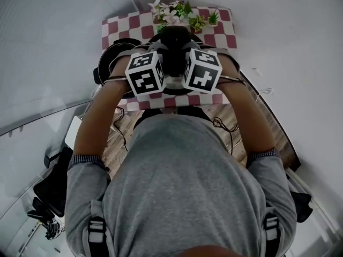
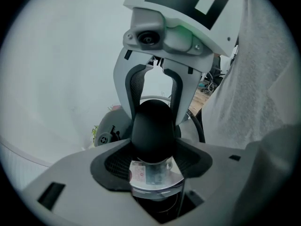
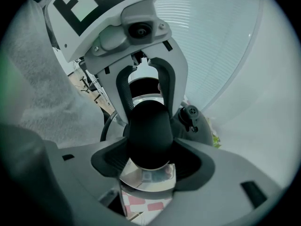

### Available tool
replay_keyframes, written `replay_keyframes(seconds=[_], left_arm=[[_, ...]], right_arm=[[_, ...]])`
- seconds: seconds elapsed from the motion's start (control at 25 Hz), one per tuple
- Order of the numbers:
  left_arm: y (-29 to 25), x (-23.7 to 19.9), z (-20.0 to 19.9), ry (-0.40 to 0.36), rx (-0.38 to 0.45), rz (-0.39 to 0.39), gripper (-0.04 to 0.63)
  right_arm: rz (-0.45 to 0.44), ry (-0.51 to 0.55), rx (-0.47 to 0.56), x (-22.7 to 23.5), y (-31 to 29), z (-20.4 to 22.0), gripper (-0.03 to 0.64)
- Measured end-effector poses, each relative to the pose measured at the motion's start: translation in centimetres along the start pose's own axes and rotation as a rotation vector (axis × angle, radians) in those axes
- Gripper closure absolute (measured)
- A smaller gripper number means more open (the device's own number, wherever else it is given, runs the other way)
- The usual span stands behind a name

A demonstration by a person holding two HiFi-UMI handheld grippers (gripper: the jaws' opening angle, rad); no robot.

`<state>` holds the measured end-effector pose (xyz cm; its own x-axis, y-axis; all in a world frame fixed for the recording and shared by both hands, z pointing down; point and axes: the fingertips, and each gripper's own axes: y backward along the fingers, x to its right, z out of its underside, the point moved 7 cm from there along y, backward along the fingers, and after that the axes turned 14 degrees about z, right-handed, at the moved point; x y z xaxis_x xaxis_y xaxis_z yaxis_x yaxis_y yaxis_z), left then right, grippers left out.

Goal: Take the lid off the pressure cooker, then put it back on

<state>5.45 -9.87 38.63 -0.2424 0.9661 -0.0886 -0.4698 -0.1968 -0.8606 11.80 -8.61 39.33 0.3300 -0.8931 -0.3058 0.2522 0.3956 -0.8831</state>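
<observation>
Both grippers meet over the checkered table. The lid's black knob stands between them. My left gripper is shut on this knob from one side. My right gripper is shut on the same knob from the other side. Under the knob shows the shiny steel lid with a sticker. Its edge hangs above the red-and-white cloth, so the lid is off the table. In the head view the left gripper and right gripper hide most of the dark cooker.
Small potted plants stand at the table's far edge. The checkered cloth covers a small table between white walls. A dark domed part with a valve shows beyond the knob. Cables and black gear lie on the floor at the left.
</observation>
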Motion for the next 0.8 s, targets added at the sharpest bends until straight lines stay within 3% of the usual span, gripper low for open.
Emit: replay_keyframes(seconds=[0.32, 0.8], left_arm=[[4.6, 0.5, 6.3, -0.068, -0.032, 0.036, 0.299], [6.3, 1.3, 15.1, -0.188, -0.054, 0.149, 0.299]], right_arm=[[0.028, -0.085, 0.011, -1.5, -1.8, -7.5, 0.325], [0.057, -0.237, -0.030, -5.2, -6.8, -14.6, 0.325]])
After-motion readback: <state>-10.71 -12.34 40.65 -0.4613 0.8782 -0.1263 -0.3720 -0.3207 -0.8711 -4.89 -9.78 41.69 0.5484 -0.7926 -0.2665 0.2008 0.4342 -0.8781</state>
